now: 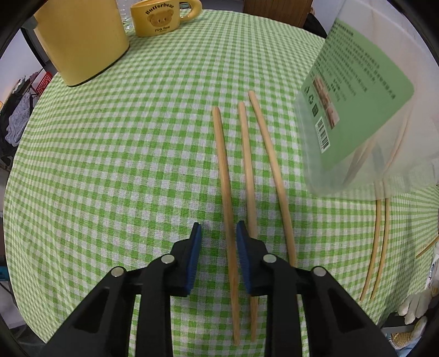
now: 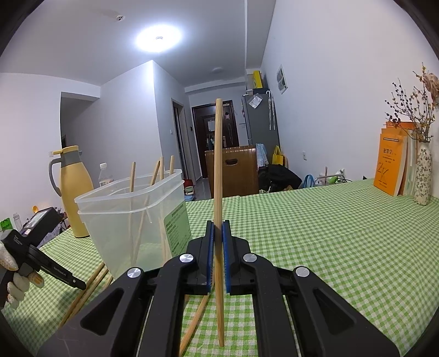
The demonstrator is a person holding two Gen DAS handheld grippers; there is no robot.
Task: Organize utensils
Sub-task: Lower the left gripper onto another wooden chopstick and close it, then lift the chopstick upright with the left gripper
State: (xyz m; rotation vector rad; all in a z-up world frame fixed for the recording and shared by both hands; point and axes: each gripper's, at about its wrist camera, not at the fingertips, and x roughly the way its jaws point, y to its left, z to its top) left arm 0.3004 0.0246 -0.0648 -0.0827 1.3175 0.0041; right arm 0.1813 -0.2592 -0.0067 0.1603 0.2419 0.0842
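On the green checked tablecloth [image 1: 123, 164] I see a chopstick [image 1: 229, 219] running lengthwise between my left gripper's [image 1: 218, 236] part-open pads, untouched. My right gripper [image 2: 218, 233] clamps an upright chopstick [image 2: 218, 164] beside the clear container [image 2: 131, 214].

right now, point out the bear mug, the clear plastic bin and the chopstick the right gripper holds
bear mug [image 1: 160, 19], left wrist view, on its printed front
clear plastic bin [image 2: 115, 219], right wrist view, on its front wall
held chopstick [image 2: 218, 164], right wrist view, mid-shaft above the pads
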